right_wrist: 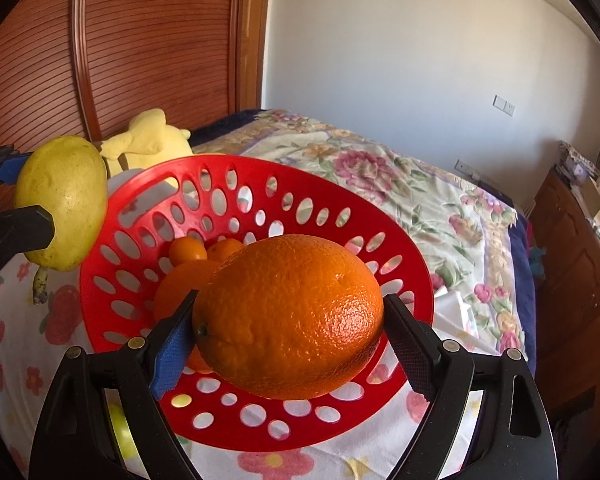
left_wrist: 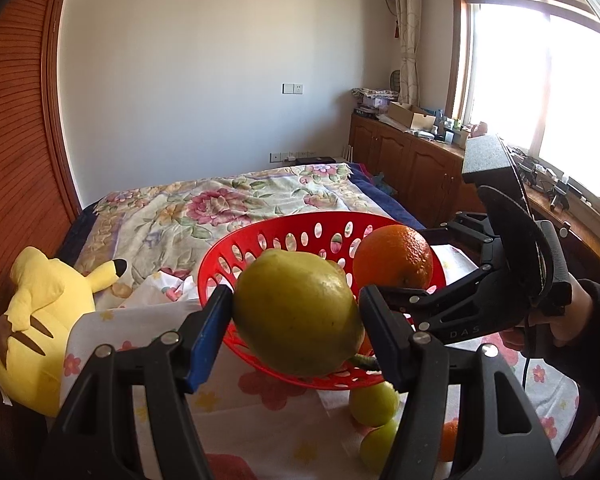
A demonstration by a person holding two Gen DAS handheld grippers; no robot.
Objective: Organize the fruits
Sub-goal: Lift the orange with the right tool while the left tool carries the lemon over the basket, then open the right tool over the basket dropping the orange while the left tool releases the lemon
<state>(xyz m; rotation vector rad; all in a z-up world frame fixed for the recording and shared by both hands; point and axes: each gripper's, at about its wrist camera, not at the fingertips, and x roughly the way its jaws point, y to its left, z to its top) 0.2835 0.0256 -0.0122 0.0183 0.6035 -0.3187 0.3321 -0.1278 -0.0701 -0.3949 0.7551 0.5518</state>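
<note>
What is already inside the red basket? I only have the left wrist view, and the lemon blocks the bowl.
Observer: The right wrist view shows the red basket holding two small oranges and part of a larger orange.
Operator: Is the right gripper's grip square?
Observer: Yes. The right gripper has the held orange between both pads, above the basket.
Operator: Is the lemon over the bowl?
Observer: Seemingly not. The lemon hangs outside the left rim, over the cloth.
</note>
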